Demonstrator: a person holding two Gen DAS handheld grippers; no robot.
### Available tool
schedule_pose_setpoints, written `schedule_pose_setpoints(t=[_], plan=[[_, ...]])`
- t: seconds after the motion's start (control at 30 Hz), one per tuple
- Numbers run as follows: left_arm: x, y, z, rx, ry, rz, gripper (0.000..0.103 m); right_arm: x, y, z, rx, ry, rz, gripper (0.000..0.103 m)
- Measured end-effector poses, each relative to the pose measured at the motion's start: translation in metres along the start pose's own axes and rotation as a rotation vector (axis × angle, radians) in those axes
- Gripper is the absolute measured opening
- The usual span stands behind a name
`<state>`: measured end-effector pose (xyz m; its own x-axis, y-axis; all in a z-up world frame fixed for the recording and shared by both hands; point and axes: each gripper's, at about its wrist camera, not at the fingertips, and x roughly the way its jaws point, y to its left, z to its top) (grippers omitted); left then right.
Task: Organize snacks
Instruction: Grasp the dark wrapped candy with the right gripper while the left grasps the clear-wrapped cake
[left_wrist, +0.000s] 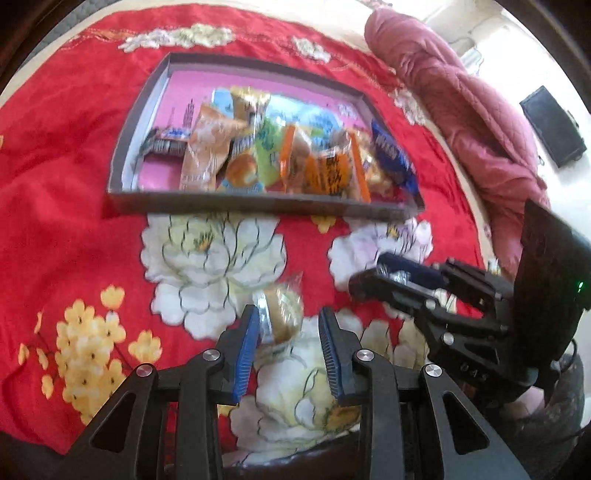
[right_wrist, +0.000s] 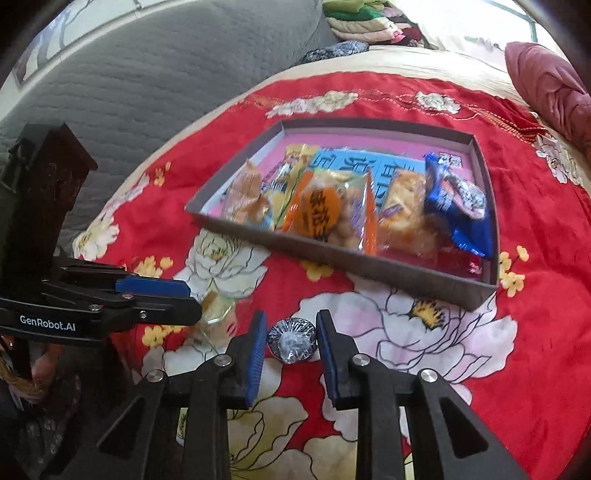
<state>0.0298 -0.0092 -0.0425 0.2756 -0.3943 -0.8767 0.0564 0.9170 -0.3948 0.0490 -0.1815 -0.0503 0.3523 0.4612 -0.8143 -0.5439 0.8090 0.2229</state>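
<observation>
Bright daylight, perhaps window-lit; motion-blurred fisheye.

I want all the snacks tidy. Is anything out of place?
Two snacks are outside the box, over the red blanket: a clear-wrapped cake between the fingers of the left gripper, a round foil snack in the right gripper.

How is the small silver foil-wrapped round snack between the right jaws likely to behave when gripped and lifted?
The foil-wrapped round snack looks small, so probably light. Its crinkled shiny wrapper may slip or crumple against the ribbed blue pads. Being round and flat-lying on the soft red floral blanket, it could pivot or squirt out if pinched off-centre.
</observation>
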Motion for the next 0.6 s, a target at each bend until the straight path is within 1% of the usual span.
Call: schedule_pose_setpoints(t=[0.03, 0.07, 0.13, 0.23, 0.37, 0.47, 0.6], plan=[[0.002, -0.001, -0.001, 0.0, 0.006, 0.0, 0.036, 0.002, 0.002, -0.001, -0.01, 0.008, -0.009, 0.028], [0.004, -0.001, -0.003, 0.002, 0.019, -0.004, 0.042, 0.002, 0.003, -0.002, -0.016, 0.012, -0.012, 0.028], [0.009, -0.003, -0.005, 0.002, 0.029, 0.002, 0.044, 0.002, 0.004, -0.002, -0.019, 0.011, -0.012, 0.028], [0.016, -0.008, -0.004, 0.02, 0.032, 0.025, 0.046, 0.004, 0.002, -0.004, -0.014, 0.019, -0.022, 0.028], [0.028, -0.009, -0.002, 0.019, 0.045, 0.049, 0.048, 0.006, -0.002, -0.004, 0.005, 0.029, -0.032, 0.029], [0.038, -0.008, -0.001, 0.007, 0.057, 0.064, 0.048, 0.008, -0.005, -0.006, 0.014, 0.04, -0.042, 0.035], [0.043, -0.008, 0.001, 0.006, 0.047, 0.073, 0.047, 0.014, -0.008, -0.008, 0.024, 0.072, -0.06, 0.038]])
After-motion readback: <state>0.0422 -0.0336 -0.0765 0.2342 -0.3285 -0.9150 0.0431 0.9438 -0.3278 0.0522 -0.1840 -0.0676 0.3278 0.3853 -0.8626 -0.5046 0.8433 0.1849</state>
